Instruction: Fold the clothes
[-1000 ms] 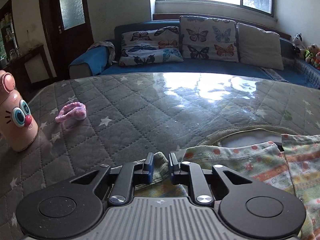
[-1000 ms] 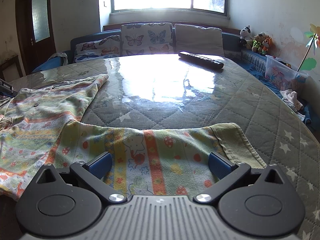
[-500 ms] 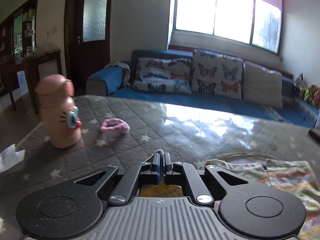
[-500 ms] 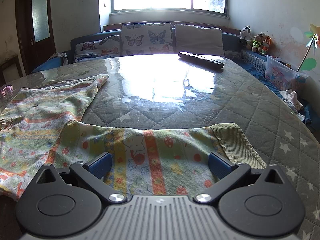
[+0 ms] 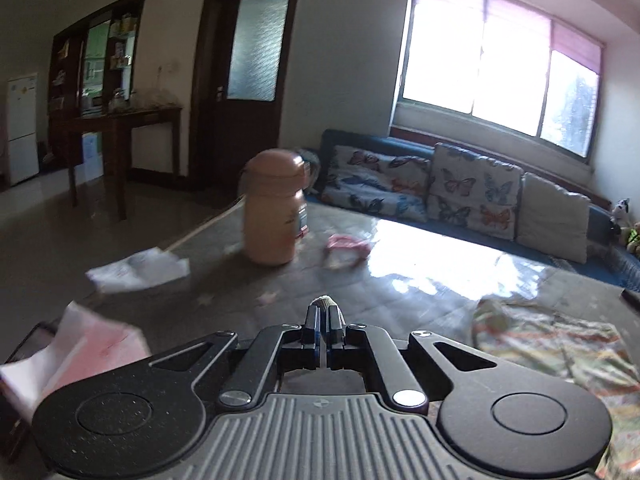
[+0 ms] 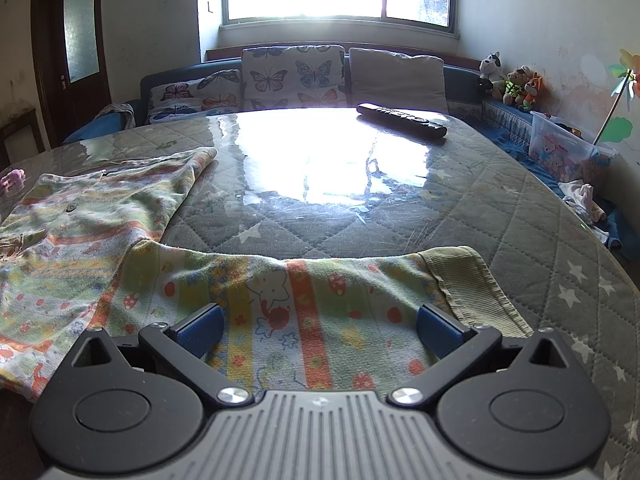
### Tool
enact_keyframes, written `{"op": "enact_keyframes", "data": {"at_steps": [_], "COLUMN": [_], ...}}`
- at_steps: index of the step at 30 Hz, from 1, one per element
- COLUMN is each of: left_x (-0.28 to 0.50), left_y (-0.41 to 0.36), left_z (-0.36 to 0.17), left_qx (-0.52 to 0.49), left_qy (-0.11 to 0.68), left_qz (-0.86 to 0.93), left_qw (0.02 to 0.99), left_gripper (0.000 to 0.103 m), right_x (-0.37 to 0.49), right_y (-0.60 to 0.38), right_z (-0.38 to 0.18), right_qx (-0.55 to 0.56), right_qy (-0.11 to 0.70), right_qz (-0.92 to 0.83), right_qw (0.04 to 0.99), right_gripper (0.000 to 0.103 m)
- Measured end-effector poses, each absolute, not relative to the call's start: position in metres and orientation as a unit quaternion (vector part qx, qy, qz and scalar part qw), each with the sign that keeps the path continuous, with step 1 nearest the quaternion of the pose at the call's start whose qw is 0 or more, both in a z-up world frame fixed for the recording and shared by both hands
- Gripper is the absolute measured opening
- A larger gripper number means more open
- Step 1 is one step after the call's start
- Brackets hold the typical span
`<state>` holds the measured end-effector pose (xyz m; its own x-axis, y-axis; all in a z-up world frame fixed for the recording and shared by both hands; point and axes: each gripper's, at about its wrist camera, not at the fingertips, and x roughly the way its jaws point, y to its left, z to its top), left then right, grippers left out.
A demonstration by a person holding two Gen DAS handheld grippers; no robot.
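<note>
A child's patterned garment lies spread on the quilted table. One sleeve with a green ribbed cuff stretches across the front. My right gripper stands open low over that sleeve, with cloth between its blue pads and no pinch. In the left wrist view my left gripper is shut on the other sleeve's cuff, whose ribbed tip pokes out above the fingers. The rest of the garment lies blurred to the right of it.
A pink bottle stands near the table's left edge, with a pink scrunchie beside it. White paper and pink-white sheets lie at the left. A black remote rests at the far side before the sofa cushions.
My left gripper closed on the green cuff, then swung left and upward with it, so its view now faces the bottle and door. The right gripper stayed still and open.
</note>
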<state>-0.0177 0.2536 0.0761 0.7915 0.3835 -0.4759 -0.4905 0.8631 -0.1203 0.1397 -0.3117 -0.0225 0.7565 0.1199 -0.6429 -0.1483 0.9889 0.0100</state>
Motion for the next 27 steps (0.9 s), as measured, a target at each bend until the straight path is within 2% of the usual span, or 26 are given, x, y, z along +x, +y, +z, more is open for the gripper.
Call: {"op": "enact_keyframes", "data": {"at_steps": [10,27], "left_x": [-0.045,0.026], "left_y": [0.273,0.122], "left_z": [0.041,0.032], "left_qx": [-0.091,-0.067], "left_qy": [0.278,0.328], "left_qz": [0.292,0.002], "left_qw": [0.911,0.942], "left_gripper": [0.0,0.005], "right_x": [0.14,0.14], "right_y": [-0.312,-0.311], "right_z": [-0.023,-0.023], "right_qx": [-0.022,-0.022], "right_qy": [0.342,0.341], "right_qz": [0.071,0.071], "right_qw": [0.937,0.937], "right_gripper": [0.103,0.103]}}
